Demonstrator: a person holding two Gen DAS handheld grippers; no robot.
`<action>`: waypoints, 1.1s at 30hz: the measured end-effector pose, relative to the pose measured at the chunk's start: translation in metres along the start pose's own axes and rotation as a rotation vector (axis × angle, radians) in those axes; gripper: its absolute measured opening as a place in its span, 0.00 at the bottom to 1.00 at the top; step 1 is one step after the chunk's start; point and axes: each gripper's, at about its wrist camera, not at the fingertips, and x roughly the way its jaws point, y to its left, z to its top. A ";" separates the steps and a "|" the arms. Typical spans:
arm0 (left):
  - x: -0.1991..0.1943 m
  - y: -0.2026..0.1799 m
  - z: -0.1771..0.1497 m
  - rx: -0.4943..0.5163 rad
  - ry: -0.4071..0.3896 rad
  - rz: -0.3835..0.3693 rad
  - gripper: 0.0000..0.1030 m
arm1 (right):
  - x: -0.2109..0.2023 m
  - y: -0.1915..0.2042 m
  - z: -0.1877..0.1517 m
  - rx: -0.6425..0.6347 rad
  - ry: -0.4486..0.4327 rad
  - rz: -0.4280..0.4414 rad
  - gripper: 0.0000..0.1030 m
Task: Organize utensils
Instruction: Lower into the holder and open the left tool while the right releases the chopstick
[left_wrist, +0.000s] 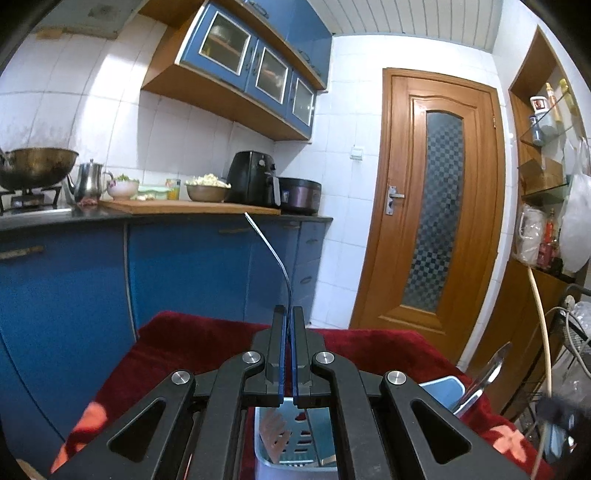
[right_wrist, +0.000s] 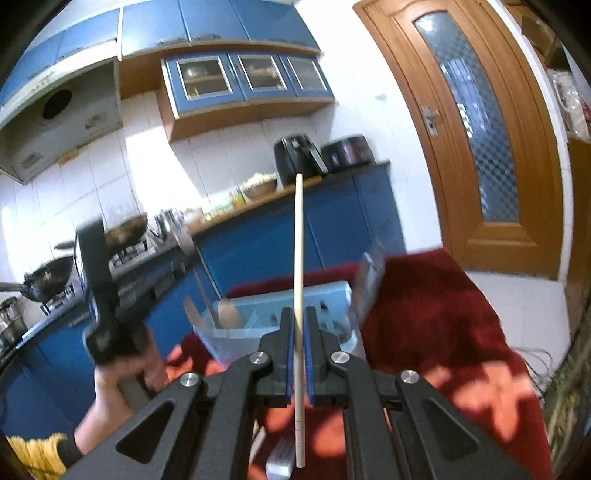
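A: What does the left gripper (left_wrist: 288, 314) hold?
B: Its jaws are clamped on a thin metal utensil handle (left_wrist: 275, 254), seen edge-on, rising and curving away toward the black countertop (left_wrist: 166, 216). Below the jaws, a slotted spatula head (left_wrist: 284, 435) stands in the light blue utensil caddy (left_wrist: 295, 458).

A: And the right gripper (right_wrist: 299, 321)?
B: Closed narrowly on a pale wooden chopstick (right_wrist: 298, 258), which stands nearly upright and passes through the pads.

A: Where is the caddy in the right wrist view?
B: On the red cloth (right_wrist: 424, 314), just beyond the fingertips; a wooden spoon (right_wrist: 227, 314) and metal utensils (right_wrist: 365, 291) stand in it. The person's left hand (right_wrist: 122, 373) grips the other gripper's handle at left.
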 end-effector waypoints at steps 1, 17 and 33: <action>0.002 0.000 -0.001 0.003 0.007 -0.002 0.02 | 0.006 0.000 0.003 0.003 -0.013 0.008 0.06; 0.012 -0.001 -0.012 0.003 0.045 -0.024 0.02 | 0.096 -0.011 0.005 -0.072 -0.073 -0.057 0.06; 0.009 -0.010 -0.016 0.038 0.045 -0.037 0.04 | 0.088 -0.014 -0.017 -0.062 0.027 -0.048 0.07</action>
